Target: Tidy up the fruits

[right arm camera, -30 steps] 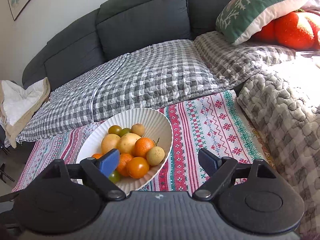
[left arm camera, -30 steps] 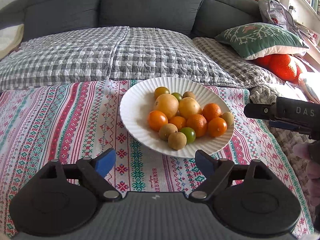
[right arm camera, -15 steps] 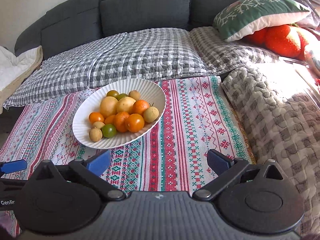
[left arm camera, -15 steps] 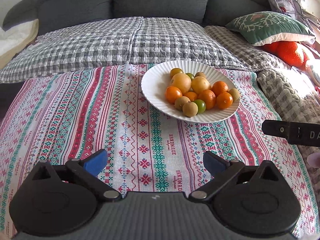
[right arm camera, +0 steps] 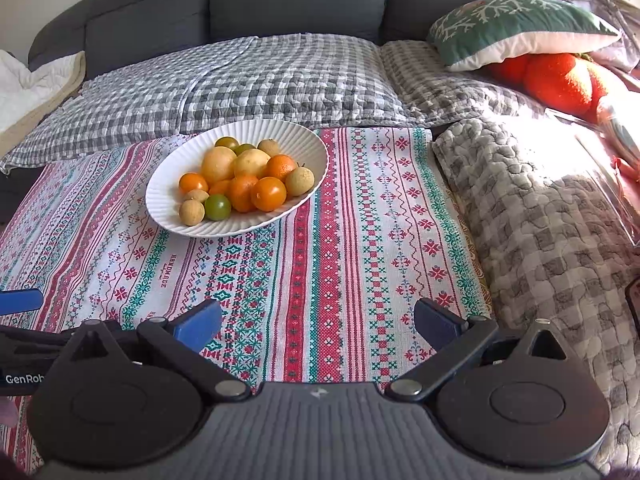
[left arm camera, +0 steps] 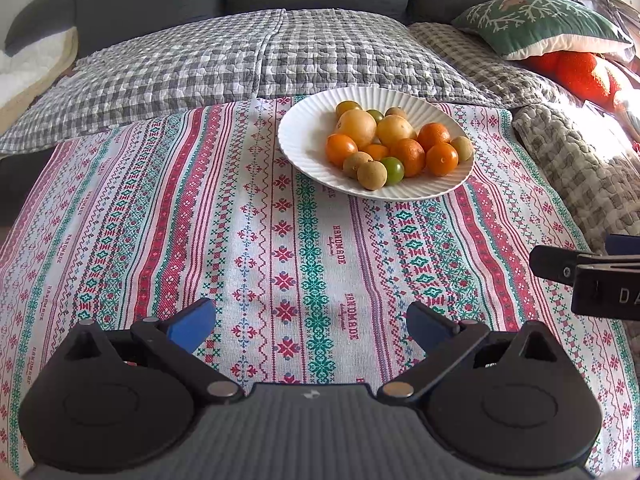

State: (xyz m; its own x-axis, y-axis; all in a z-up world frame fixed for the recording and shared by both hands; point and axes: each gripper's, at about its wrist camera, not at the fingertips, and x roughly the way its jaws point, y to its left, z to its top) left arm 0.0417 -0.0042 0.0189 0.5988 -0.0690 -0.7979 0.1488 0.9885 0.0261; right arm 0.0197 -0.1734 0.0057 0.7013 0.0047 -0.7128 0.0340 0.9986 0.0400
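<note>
I have the left gripper (left arm camera: 310, 322) and the right gripper (right arm camera: 318, 320) hovering side by side over the striped cloth (left arm camera: 280, 240) on the tabletop, each with jaws spread wide and holding nothing. All the fruits (left arm camera: 394, 144) sit heaped in the white ribbed plate (left arm camera: 304, 128) at the far edge of the cloth, well apart from both grippers. I judge the gathering done: standing off like this leaves me a clear view of the pile.
</note>
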